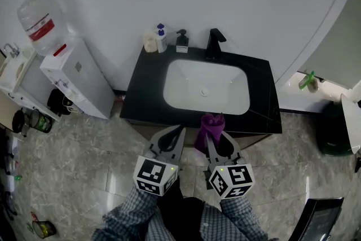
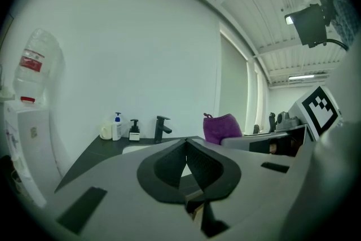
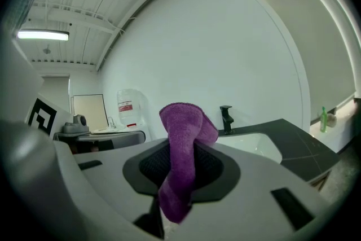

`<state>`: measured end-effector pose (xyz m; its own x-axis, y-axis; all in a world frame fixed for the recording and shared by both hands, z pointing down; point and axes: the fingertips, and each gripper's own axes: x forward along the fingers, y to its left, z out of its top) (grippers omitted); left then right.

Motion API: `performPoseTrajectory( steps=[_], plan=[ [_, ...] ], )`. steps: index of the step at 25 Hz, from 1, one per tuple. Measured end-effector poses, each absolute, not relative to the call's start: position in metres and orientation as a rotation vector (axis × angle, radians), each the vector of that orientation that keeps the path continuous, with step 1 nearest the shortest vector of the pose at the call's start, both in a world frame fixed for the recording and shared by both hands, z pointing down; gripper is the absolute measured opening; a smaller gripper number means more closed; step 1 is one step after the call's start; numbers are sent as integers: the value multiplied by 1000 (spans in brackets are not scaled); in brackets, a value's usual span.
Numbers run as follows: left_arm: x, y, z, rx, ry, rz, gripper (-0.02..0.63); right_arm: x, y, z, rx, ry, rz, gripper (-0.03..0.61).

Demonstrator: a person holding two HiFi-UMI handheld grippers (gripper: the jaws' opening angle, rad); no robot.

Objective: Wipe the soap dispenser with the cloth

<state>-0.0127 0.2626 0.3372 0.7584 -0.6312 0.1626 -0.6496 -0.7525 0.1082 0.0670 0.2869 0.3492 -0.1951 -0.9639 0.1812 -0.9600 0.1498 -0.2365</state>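
The black soap dispenser stands at the back of the black counter, left of the black tap; the left gripper view shows the dispenser far off. A purple cloth hangs from my right gripper, which is shut on it in front of the counter's front edge. In the right gripper view the cloth stands folded between the jaws. My left gripper is beside it to the left, shut with nothing in it, its jaws meeting at their tips.
A white sink basin is sunk in the counter. A blue-capped bottle and a cream cup stand left of the dispenser. A water cooler stands left of the vanity. A tiled floor lies in front.
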Motion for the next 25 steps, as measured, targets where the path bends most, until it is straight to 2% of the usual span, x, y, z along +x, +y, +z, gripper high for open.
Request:
performPoseTrajectory(
  steps=[15, 25],
  plan=[
    [-3, 62, 339, 2802, -922, 213, 11, 71, 88, 356, -2053, 2350, -548, 91],
    [-9, -14, 356, 2728, -938, 213, 11, 70, 18, 370, -2098, 2368, -600, 91]
  ],
)
